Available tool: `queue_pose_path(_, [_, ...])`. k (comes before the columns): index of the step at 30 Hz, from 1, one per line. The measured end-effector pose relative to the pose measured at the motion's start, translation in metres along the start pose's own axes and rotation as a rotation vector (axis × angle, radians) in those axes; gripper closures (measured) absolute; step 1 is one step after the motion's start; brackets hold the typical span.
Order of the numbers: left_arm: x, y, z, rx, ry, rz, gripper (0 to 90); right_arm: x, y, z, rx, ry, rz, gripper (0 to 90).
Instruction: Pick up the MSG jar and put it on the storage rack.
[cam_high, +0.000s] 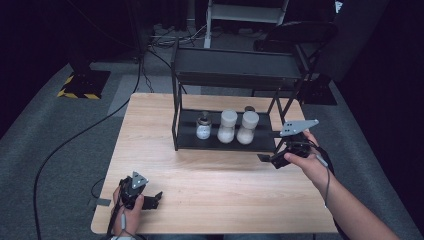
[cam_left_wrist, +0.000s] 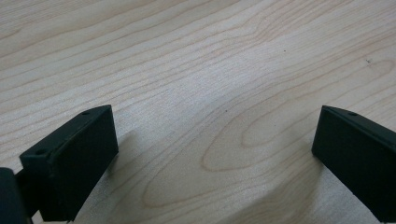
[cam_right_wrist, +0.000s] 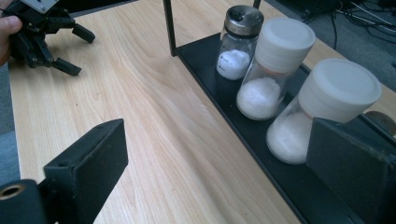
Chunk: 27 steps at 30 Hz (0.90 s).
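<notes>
A pale wooden table carries a black two-tier metal rack at its far side. On the rack's lower shelf stand three jars in a row: a small glass shaker with a metal cap, a white-lidded jar in the middle, and a second white-lidded jar nearest the right gripper. That gripper, jaws spread wide and holding nothing, sits just off the shelf's right front corner, aimed at the nearest jar. The jar looks like clear glass part-filled with white grains, so probably rigid, smooth, moderately heavy and breakable; the narrower waist under the broad lid seems the safest place to pinch. Its neighbour stands nearly touching, and the upper shelf and a slanted rack strut crowd it from above and the side, though the exact clearance is hard to judge. The shelf's front edge is open. The left gripper rests near the table's front-left, jaws spread over bare wood.
</notes>
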<state>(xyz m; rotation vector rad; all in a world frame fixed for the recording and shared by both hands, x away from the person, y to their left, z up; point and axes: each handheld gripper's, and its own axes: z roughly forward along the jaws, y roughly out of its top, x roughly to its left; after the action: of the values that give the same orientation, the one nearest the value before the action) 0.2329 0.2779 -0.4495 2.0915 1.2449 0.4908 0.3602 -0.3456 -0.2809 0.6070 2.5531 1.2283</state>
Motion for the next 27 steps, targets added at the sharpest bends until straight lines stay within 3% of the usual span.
queue_pose_path(27, [0.0, 0.0, 0.0, 0.0, 0.001, -0.003, 0.2, 0.003, -0.046, 0.028, 0.022, 0.031, 0.032, 4.0])
